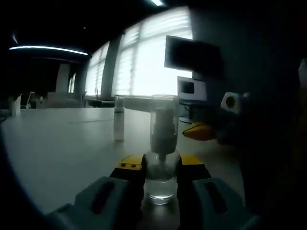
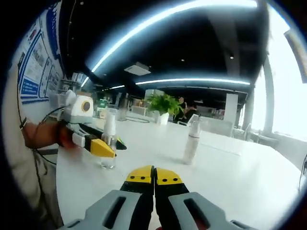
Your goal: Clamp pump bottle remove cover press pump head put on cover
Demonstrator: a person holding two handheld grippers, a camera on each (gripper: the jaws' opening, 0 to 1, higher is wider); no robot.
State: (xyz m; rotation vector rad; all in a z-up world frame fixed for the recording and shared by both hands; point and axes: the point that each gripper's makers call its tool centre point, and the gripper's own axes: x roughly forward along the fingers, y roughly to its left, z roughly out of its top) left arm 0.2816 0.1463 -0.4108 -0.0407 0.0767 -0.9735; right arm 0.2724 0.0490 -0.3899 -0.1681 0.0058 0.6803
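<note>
- In the left gripper view, your left gripper (image 1: pixel 159 168) has its yellow-tipped jaws pinching the pump bottle (image 1: pixel 159 184) at its lower body, one jaw on each side.
- The pump bottle is a small clear cylinder standing upright on the table (image 1: pixel 57 148); its base looks glassy and see-through.
- A transparent, tube-shaped cover (image 1: pixel 164 122) sits over the pale pump head, so the head shows through it.
- In the right gripper view, your right gripper (image 2: pixel 154 176) has its jaws pressed together with nothing between them; the tips are yellow, the arms behind them grey and smooth.
- That gripper hovers over the table, well apart from the pump bottle (image 2: pixel 108 143), which stands to its left in that view, gripped by the left gripper (image 2: pixel 106 148).
- Your left hand (image 2: pixel 48 134) holds that tool from the left edge of the view.
- The table is a broad, smooth, pale surface with a soft sheen.
- Farther back stands a second bottle (image 1: pixel 119 120), slim, white and opaque, upright and alone.
- Beyond it are bright blinded windows (image 1: pixel 144 57), a dark monitor (image 1: pixel 192 52), and a leafy green plant (image 2: pixel 164 103).
</note>
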